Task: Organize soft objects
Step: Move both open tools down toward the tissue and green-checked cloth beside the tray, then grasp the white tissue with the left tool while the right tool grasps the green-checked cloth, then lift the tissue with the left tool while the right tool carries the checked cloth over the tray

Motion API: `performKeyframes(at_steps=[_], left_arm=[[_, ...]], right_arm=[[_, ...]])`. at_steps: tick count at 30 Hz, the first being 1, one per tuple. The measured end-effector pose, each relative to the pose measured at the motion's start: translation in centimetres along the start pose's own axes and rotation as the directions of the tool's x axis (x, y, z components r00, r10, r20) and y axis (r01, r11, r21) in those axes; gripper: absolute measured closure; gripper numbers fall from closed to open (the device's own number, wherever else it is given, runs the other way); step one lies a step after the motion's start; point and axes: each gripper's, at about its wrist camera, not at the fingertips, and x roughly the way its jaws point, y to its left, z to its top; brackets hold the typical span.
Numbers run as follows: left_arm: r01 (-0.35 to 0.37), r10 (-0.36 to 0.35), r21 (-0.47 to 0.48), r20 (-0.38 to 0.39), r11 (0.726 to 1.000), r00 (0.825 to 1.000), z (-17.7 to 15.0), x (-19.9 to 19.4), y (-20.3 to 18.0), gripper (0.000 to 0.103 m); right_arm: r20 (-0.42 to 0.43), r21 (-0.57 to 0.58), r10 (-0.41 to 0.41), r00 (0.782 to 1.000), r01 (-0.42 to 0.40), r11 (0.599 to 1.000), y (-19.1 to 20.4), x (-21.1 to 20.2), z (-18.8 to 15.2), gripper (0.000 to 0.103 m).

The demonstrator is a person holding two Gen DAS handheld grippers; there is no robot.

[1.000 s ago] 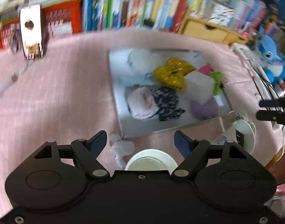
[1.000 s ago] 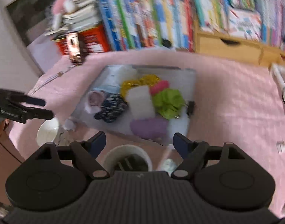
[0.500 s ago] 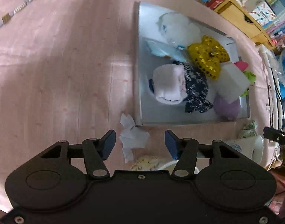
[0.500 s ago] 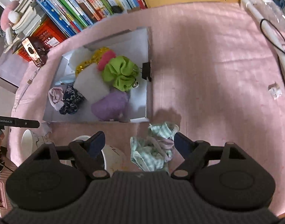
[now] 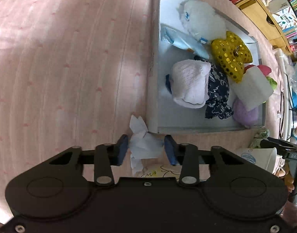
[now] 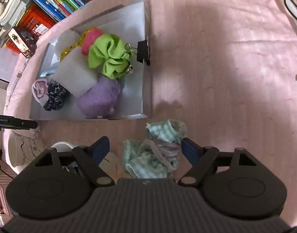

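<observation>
In the left wrist view the crumpled white tissue [image 5: 143,147] is lying on the pink counter [image 5: 61,68], low in the frame and just outside the lower left corner of the grey tray [image 5: 187,130], its long axis running up and down the picture; the left hand-held gripper [image 5: 146,151] is pointing steeply down on it, so this hand is the nearer one; its jaws have just been closing and are now standing narrow, one blue pad on either side of the tissue, touching or all but touching its folds, though a firm pinch is not certain. Further right, in the right wrist view, the striped green cloth [image 6: 152,155] is bunched at the lower middle of the frame, just below the tray's near right corner; the right hand-held gripper [image 6: 145,149] is hovering over it with jaws spread wide, the cloth lying between the pads with a gap on each side, nothing held. Judging by this, the tissue lift is likely coming first.
</observation>
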Motion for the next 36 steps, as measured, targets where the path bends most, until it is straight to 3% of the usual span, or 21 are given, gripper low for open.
performKeyframes(at_steps=[4,7,12,18,23,26,30,36], left_arm=[[0.0,-0.001,0.01,0.007,1.0,1.0,0.0,0.0,-0.1,0.067],[0.004,-0.004,0.01,0.018,1.0,1.0,-0.1,-0.3,-0.2,0.067],[0.008,-0.009,0.01,0.042,1.0,0.999,-0.4,-1.0,0.0,0.067],[-0.001,-0.003,0.032,0.127,0.999,0.992,-1.4,-2.6,-0.4,0.067],[0.0,-0.011,0.061,0.19,0.998,0.982,-2.5,-3.9,-0.9,0.067],[-0.012,-0.009,0.082,0.249,0.997,0.969,-3.3,-4.8,-1.4,0.067],[-0.028,-0.018,0.122,0.359,0.992,0.933,-4.8,-6.0,-2.1,0.067],[0.009,-0.074,0.146,0.442,0.989,0.894,-6.9,-6.2,-2.6,0.067]], right_arm=[[-0.019,0.016,0.0,1.0,0.0,1.0,-0.4,0.7,0.0,0.017],[-0.016,0.027,0.0,1.0,0.0,1.0,-0.6,0.8,-0.2,0.026],[0.025,0.018,0.002,1.0,-0.003,1.0,-0.4,0.2,-0.6,0.057],[0.109,-0.021,-0.002,0.994,0.004,1.0,0.8,-1.3,-1.3,0.06],[0.208,-0.091,-0.037,0.977,0.057,0.994,2.6,-2.9,-2.2,0.06],[0.259,-0.122,-0.045,0.965,0.079,0.989,3.6,-3.9,-2.7,0.06],[0.339,-0.16,-0.051,0.94,0.111,0.981,4.9,-5.4,-3.5,0.06],[0.474,-0.197,-0.034,0.88,0.143,0.97,6.7,-7.3,-5.3,0.06]])
